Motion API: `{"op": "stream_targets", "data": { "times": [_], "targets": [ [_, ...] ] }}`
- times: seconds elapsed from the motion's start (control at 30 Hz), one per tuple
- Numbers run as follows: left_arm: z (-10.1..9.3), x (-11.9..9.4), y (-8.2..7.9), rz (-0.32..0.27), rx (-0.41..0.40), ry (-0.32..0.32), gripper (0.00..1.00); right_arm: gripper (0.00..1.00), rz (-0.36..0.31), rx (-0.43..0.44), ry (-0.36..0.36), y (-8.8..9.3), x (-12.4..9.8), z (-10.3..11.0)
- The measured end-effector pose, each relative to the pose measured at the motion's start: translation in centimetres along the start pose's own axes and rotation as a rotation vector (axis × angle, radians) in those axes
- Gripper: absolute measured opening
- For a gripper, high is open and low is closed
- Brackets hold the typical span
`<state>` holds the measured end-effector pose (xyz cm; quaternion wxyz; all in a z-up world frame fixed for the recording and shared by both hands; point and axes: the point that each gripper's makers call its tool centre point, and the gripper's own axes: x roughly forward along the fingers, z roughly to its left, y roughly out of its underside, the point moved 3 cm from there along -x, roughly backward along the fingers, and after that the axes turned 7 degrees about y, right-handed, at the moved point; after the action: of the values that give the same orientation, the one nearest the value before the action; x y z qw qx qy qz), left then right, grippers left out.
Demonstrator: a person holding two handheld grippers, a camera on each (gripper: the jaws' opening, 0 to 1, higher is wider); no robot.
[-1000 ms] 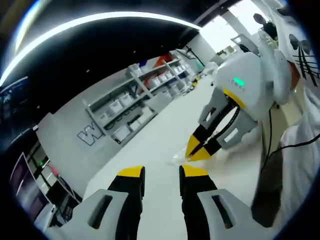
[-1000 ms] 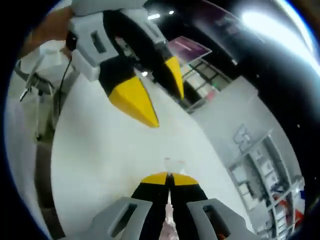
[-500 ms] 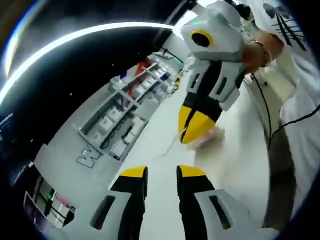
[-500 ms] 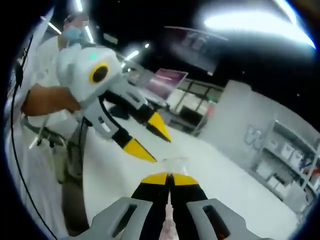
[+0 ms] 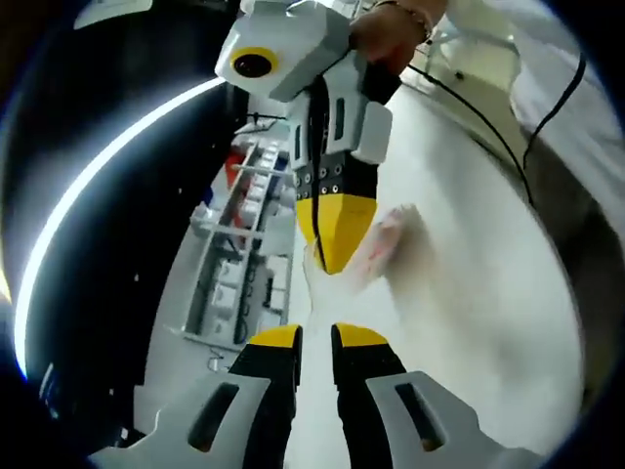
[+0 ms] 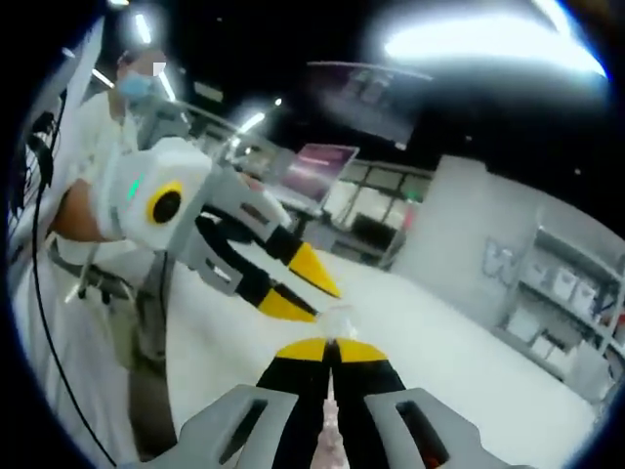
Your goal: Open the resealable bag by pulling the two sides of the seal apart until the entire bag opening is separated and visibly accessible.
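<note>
The clear resealable bag hangs in the air over the white table; its film runs down between my right gripper's jaws, which are shut on it. In the left gripper view the right gripper comes down from the top, with the bag a pale pinkish blur beside its yellow tips. A thin clear edge of the bag reaches toward my left gripper, whose jaws stand slightly apart. In the right gripper view the left gripper is open, its lower tip almost at the bag's top edge.
The person in white stands close on the left, a black cable trailing from the right gripper. Shelves with white bins line the far wall, and monitors stand beyond the table.
The left gripper has come nearer to the bag's top edge, still open. The right gripper stays shut on the bag. Both views have rolled with the hands.
</note>
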<state>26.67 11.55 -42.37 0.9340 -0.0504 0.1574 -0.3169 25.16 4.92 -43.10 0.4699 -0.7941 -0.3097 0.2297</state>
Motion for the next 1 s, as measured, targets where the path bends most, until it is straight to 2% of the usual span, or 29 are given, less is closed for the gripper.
{"op": "stream_targets", "data": {
  "times": [0.27,0.57,0.73,1.0],
  "targets": [
    [-1.1,0.3,0.8,0.019,-0.012,0.043,0.12,0.0,-0.001,0.013,0.001,0.0,0.0,0.0],
    [-0.7,0.3,1.0,0.03,0.0,0.023,0.13,0.0,-0.001,0.003,-0.004,0.0,-0.1,0.3],
    [-0.8,0.4,0.3,0.012,0.035,0.02,0.13,0.0,-0.001,-0.004,-0.002,0.0,-0.2,0.4],
    [-1.0,0.5,0.0,0.01,0.054,0.026,0.13,0.0,-0.003,-0.007,-0.007,0.0,-0.3,0.6]
  ]
}}
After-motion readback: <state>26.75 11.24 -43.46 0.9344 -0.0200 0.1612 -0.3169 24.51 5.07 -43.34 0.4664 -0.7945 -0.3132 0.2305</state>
